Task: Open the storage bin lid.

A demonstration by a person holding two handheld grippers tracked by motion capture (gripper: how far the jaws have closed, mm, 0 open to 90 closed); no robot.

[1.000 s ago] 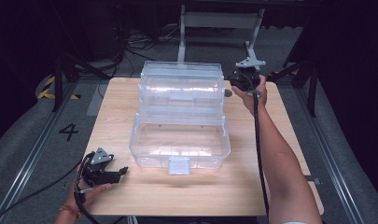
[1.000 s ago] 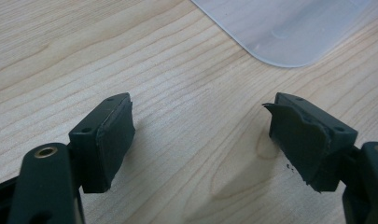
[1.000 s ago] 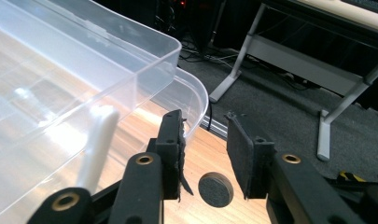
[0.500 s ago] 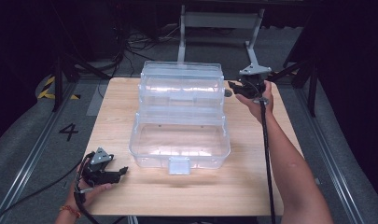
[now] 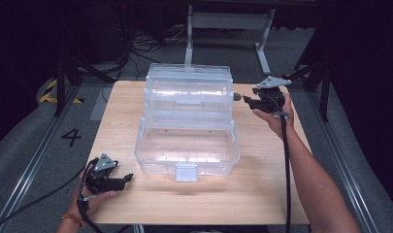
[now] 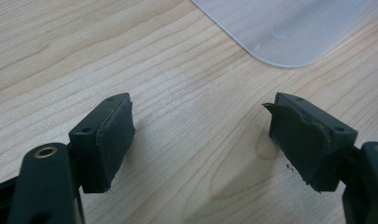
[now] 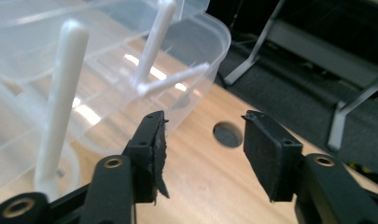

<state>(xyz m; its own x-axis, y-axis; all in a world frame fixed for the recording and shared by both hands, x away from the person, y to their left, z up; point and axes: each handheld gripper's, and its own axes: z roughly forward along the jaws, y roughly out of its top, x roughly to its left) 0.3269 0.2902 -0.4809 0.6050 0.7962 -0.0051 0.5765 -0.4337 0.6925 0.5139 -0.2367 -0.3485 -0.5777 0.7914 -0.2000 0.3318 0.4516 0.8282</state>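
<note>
A clear plastic tiered box [image 5: 187,121] stands open in the middle of the wooden table [image 5: 262,184], its upper tray raised behind the lower tub. My right gripper [image 5: 246,100] hovers just right of the upper tray, pointing at it. In the right gripper view its jaws [image 7: 203,140] have just been opening and nothing is between them; the tray's corner [image 7: 196,42] and white hinge struts [image 7: 60,93] lie ahead. My left gripper [image 5: 128,178] rests at the table's near left, open and empty [image 6: 200,126], with the box's corner [image 6: 280,32] beyond.
A round hole [image 7: 227,134] in the tabletop lies just past the right jaws. A white latch [image 5: 186,172] sticks out from the box's front. Metal frame legs [image 5: 262,43] and cables stand on the dark floor behind the table.
My right gripper has drawn away from the upper tray toward the right, and its jaws have spread apart. The left gripper and the box have stayed put.
</note>
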